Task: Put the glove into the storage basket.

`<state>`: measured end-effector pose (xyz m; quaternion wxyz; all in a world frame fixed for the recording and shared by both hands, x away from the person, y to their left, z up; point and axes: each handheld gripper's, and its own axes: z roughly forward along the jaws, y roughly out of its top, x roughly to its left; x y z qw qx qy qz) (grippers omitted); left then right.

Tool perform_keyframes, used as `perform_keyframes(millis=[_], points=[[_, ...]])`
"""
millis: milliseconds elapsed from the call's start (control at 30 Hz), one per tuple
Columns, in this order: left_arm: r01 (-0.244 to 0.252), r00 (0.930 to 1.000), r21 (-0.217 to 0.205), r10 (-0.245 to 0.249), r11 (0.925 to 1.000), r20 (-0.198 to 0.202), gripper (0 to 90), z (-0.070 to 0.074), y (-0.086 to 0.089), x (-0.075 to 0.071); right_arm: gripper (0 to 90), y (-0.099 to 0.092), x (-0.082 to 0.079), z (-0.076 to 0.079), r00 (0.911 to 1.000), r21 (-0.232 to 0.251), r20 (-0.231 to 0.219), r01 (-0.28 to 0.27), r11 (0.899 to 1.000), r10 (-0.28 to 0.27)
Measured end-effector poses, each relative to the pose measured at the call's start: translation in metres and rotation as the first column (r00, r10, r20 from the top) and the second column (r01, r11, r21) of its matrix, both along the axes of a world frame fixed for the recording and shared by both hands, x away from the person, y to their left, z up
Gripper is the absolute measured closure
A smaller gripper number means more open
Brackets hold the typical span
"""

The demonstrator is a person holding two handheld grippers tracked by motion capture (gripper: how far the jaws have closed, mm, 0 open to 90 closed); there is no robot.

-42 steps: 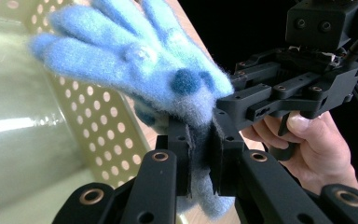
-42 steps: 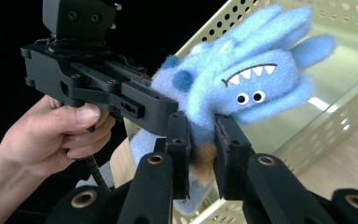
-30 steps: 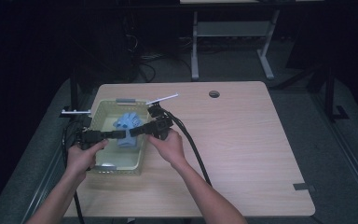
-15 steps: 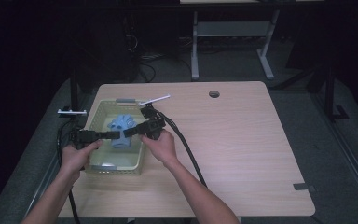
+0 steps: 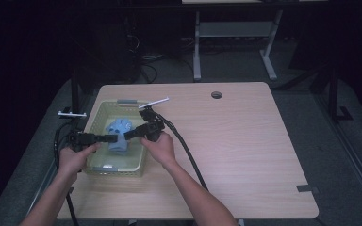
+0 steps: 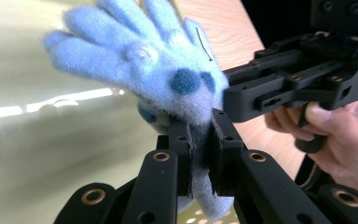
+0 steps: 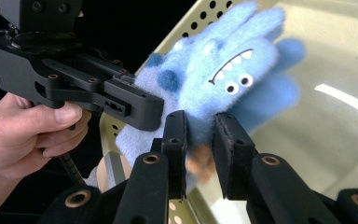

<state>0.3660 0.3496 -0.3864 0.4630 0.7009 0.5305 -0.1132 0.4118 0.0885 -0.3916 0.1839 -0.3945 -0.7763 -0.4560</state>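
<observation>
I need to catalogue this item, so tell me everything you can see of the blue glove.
The blue glove is a fuzzy, fleece-like monster glove: light blue with darker blue spots, small eyes and a toothy mouth, and orange at the cuff. It hangs in the air above the pale green bin, fingers spread. The left gripper is shut on one edge of it. The right gripper straddles its cuff end, its jaws having just been opening, with a gap beside one pad.

I see my left gripper (image 5: 114,138) and right gripper (image 5: 128,135) meeting at the blue plush toy (image 5: 119,133) over the yellow-green basket (image 5: 102,112) on the worktop (image 5: 245,141).
</observation>
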Motion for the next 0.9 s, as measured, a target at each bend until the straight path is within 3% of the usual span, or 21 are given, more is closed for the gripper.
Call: perform_keyframes(millis=[300, 400, 567, 667, 833, 900], points=[[0.013, 0.9992, 0.105, -0.009, 0.9944, -0.038, 81.4, -0.008, -0.009, 0.006, 73.6, -0.008, 0.002, 0.000, 1.0000, -0.015, 0.000, 0.005, 1.000, -0.005], [0.016, 0.9976, 0.140, -0.006, 0.9900, -0.069, 81.4, -0.013, -0.011, 0.011, 72.9, -0.008, 0.001, 0.000, 1.0000, -0.024, -0.003, -0.008, 1.000, 0.008], [0.005, 0.9916, 0.224, 0.024, 0.9747, -0.127, 81.2, -0.022, -0.012, 0.016, 72.9, -0.010, -0.001, 0.003, 0.9999, -0.028, 0.006, -0.015, 1.000, 0.015], [-0.015, 0.9863, 0.228, 0.052, 0.9736, -0.157, 80.9, -0.023, -0.014, 0.016, 72.8, -0.011, -0.002, 0.005, 0.9998, -0.030, 0.012, -0.014, 0.999, 0.014], [0.002, 0.9788, 0.290, 0.057, 0.9569, -0.197, 78.9, -0.029, -0.017, 0.019, 72.6, -0.015, -0.003, 0.008, 0.9997, -0.022, 0.023, -0.012, 1.000, 0.013], [-0.008, 0.9791, 0.309, 0.070, 0.9510, -0.191, 73.4, -0.027, -0.019, 0.021, 71.8, -0.017, -0.005, 0.009, 0.9997, -0.020, 0.021, -0.010, 1.000, 0.011]])
